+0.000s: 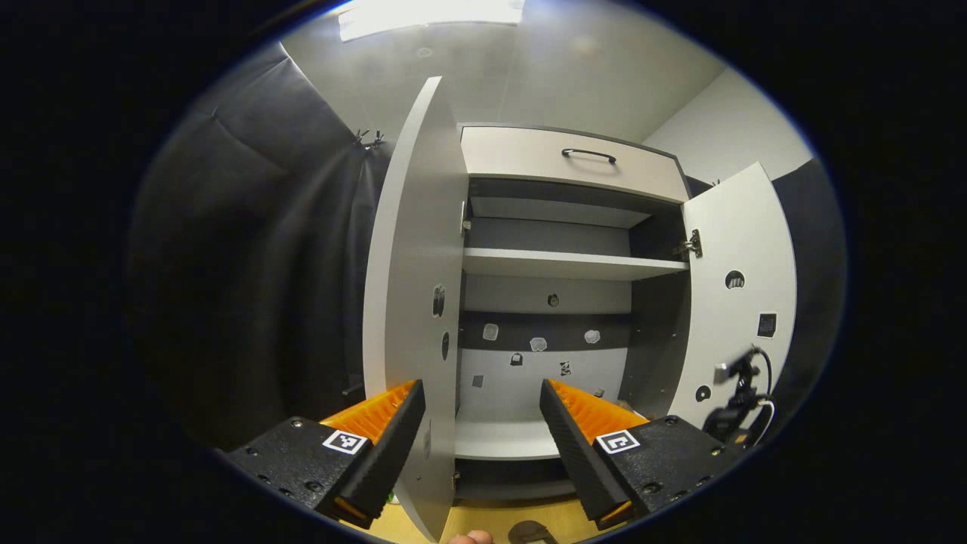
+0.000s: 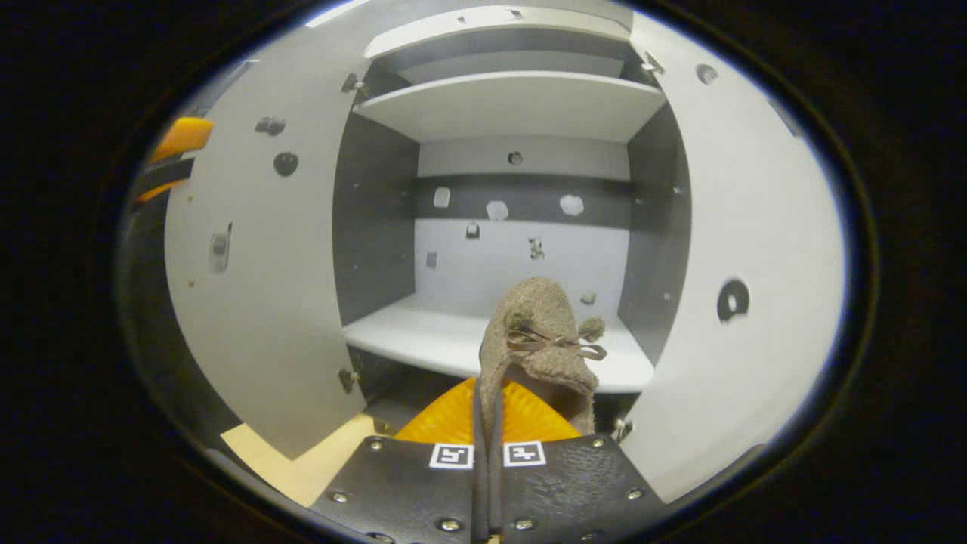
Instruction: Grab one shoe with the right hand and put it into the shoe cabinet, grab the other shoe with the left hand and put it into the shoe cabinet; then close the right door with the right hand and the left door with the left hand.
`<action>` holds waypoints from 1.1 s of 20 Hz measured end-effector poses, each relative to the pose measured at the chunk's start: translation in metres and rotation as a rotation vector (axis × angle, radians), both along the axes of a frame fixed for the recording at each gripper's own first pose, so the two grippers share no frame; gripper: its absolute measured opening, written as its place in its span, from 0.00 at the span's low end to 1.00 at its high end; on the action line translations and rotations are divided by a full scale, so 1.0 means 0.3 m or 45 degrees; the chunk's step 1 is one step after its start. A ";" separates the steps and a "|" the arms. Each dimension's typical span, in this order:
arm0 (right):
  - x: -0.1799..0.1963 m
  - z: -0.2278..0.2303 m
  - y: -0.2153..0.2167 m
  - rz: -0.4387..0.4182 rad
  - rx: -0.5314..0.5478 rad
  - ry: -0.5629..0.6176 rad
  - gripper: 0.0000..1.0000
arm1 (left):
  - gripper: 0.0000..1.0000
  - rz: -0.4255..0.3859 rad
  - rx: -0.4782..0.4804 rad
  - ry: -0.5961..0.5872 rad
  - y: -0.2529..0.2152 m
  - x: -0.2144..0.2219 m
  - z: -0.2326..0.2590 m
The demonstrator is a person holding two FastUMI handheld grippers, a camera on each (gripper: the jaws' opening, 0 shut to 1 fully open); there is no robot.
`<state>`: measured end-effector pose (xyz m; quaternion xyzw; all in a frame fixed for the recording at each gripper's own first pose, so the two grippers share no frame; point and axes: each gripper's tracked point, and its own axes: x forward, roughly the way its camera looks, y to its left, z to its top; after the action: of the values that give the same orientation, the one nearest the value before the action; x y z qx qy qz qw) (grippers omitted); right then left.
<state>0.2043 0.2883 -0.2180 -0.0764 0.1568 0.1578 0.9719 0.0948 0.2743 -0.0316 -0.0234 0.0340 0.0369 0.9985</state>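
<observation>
A fuzzy brown shoe point(image 2: 540, 332) with a small bow is pinched at its edge by my right gripper point(image 2: 487, 389), which is shut on it. The shoe hangs upright in front of the lower white shelf point(image 2: 423, 332) of the shoe cabinet point(image 2: 521, 98), just outside its front edge. Both cabinet doors stand open: the left door point(image 1: 412, 302) and the right door point(image 1: 744, 287). My left gripper point(image 1: 480, 393) is open and holds nothing, level with the lower shelf point(image 1: 502, 438) and straddling the left door's edge. It shows again as the left gripper point(image 2: 177, 140) beyond the left door point(image 2: 257, 287).
A drawer with a dark handle point(image 1: 588, 155) tops the cabinet, and an upper shelf point(image 1: 566, 263) is bare. A black rig with a cable point(image 1: 736, 408) sits low by the right door. A fingertip point(image 1: 468, 538) and a dark rounded shape point(image 1: 529, 533) lie over the wooden floor point(image 1: 491, 521).
</observation>
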 end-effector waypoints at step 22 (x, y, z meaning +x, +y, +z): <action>0.742 -0.232 -0.081 -0.261 0.026 0.194 0.01 | 0.93 0.067 0.027 0.014 0.017 0.010 -0.004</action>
<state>0.4269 0.2640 -0.2875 -0.0377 0.2356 0.0645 0.9690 0.0980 0.2794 -0.0328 -0.0137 0.0384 0.0638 0.9971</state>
